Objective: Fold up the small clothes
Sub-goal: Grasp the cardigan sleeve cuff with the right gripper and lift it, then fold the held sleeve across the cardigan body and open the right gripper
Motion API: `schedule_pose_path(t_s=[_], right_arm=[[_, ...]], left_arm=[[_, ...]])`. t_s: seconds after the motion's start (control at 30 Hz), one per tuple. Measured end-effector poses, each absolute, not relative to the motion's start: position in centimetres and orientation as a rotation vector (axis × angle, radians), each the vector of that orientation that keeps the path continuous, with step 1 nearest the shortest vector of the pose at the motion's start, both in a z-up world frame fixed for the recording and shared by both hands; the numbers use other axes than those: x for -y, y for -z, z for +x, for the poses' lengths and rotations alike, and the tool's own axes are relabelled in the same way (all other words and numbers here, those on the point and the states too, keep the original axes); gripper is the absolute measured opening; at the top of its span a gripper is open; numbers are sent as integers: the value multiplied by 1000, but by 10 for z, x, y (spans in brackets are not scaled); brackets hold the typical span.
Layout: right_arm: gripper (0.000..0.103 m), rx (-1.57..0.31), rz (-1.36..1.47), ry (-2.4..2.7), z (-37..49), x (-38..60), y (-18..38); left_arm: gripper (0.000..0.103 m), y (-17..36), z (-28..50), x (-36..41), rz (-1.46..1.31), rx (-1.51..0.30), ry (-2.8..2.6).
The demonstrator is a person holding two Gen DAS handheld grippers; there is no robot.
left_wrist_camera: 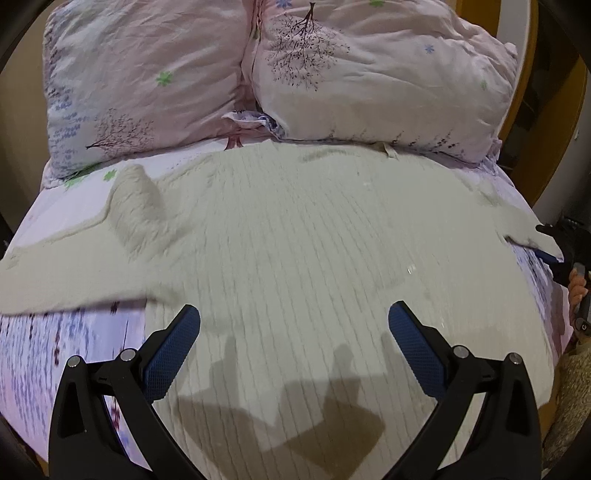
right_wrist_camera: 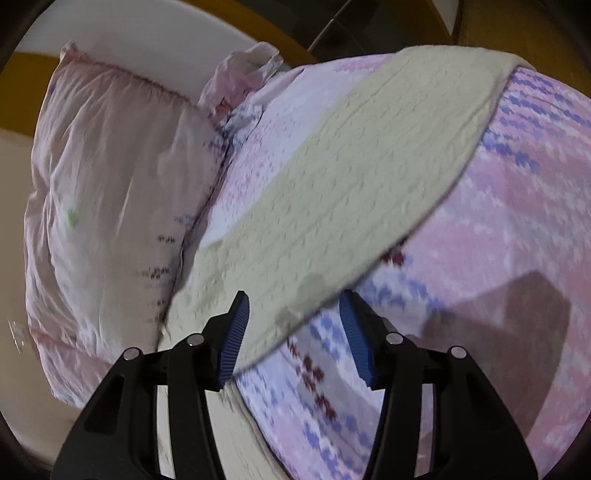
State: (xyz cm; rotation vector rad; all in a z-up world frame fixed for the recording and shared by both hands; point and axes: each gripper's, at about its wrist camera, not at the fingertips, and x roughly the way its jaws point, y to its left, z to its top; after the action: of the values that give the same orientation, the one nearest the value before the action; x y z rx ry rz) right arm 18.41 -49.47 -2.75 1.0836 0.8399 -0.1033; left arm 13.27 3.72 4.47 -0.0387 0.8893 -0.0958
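A cream ribbed knit sweater [left_wrist_camera: 295, 236] lies spread flat on the bed, one sleeve stretched to the left [left_wrist_camera: 74, 266]. My left gripper [left_wrist_camera: 293, 314] is open above the sweater's lower body, its blue pads [left_wrist_camera: 173, 354] wide apart and empty. In the right wrist view the sweater's right sleeve [right_wrist_camera: 351, 166] lies across the pink bedspread. My right gripper [right_wrist_camera: 293, 299] is open, with its fingers either side of the sleeve's end. It also shows at the right edge of the left wrist view [left_wrist_camera: 565, 247].
Two pink floral pillows [left_wrist_camera: 147, 81] [left_wrist_camera: 388, 74] lie at the head of the bed, one also in the right wrist view [right_wrist_camera: 110, 184]. The pink and purple patterned bedspread [right_wrist_camera: 498, 221] covers the bed. A wooden headboard [right_wrist_camera: 258, 33] stands behind.
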Motion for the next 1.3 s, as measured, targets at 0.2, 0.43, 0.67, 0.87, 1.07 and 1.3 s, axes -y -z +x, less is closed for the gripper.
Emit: schedule_pose_path(t_s=[0.2,0.43,0.67,0.87,1.07,1.3], right_arm=[[33,-806,1094,206,188,515,34],[9,-775,1005,349,194,532,32],[5,-667,767,299,207,499,-23],[5,-645,648,-14,227,411,-67],[5,-811,544,-384,243,288,-52],[31,-1022,639,-423,249,262,4]], left_arm=[[102,-42,158,-40,-66,-897,131],[102,-39,167,-48,-92,-877,151],[102,-47,170,-64,-209,-785,241],[102,-53,171,-70,-273,-742,270],[102,-55,172,-69,-314,-717,286],[102,-45,182,-77,-392,-749,301]])
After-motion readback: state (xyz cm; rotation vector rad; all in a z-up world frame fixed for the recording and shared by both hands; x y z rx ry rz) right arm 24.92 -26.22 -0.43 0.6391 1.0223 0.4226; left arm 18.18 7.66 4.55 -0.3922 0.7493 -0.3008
